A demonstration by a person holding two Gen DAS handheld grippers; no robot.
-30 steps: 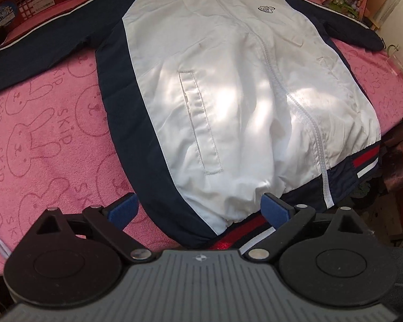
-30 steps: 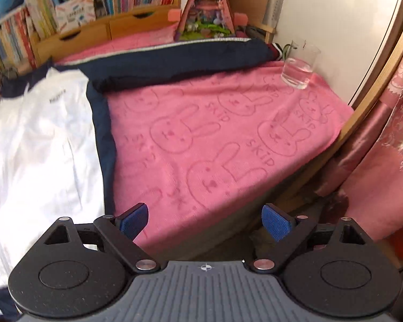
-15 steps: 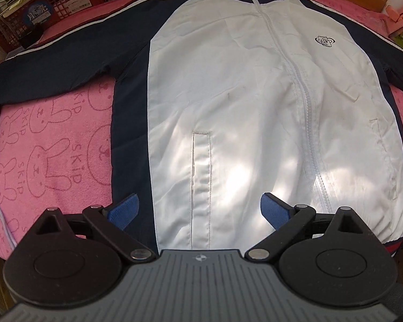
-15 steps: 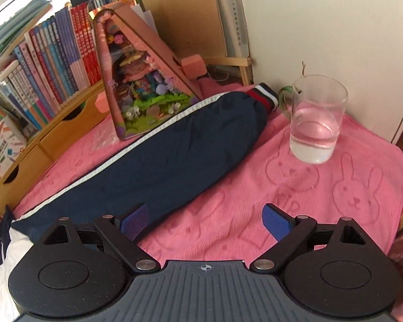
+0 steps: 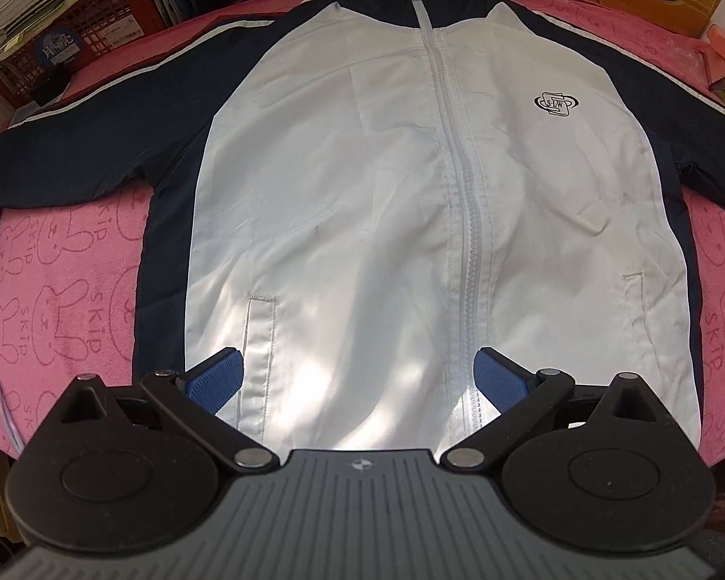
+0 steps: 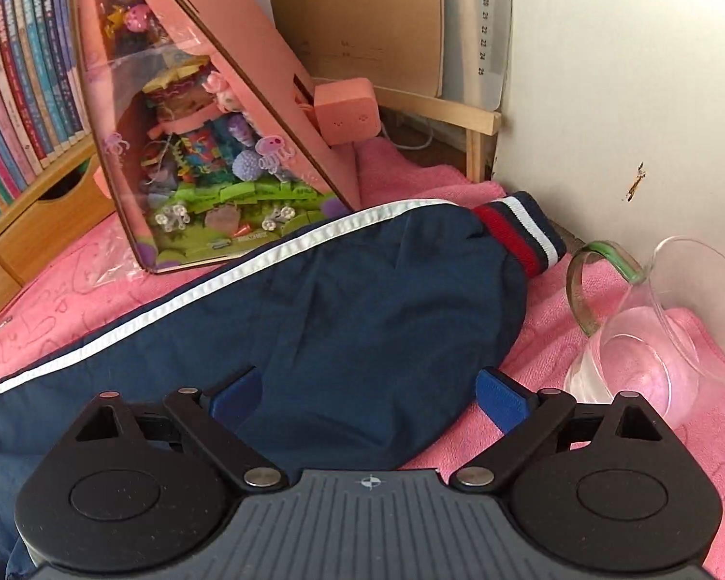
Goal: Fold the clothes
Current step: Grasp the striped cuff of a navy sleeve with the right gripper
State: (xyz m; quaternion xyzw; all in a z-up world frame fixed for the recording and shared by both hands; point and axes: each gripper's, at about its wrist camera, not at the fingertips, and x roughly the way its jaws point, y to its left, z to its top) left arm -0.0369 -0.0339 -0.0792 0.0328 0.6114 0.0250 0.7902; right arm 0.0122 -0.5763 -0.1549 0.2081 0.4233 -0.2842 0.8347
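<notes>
Navy sleeve [image 6: 343, 319] between right gripper [image 6: 367, 398] spread jaws, glass mug [image 6: 652, 333] just beside, left gripper [image 5: 357, 379] jaws spread

The left gripper [image 5: 357, 374] has swung from the jacket's [image 5: 362, 193] lower hem corner to face its front squarely, so the collar and zip now show. The right gripper [image 6: 367, 398] has moved from open pink blanket [image 6: 580, 299] up close over the navy sleeve [image 6: 362, 299], near the glass [image 6: 652, 338].
</notes>
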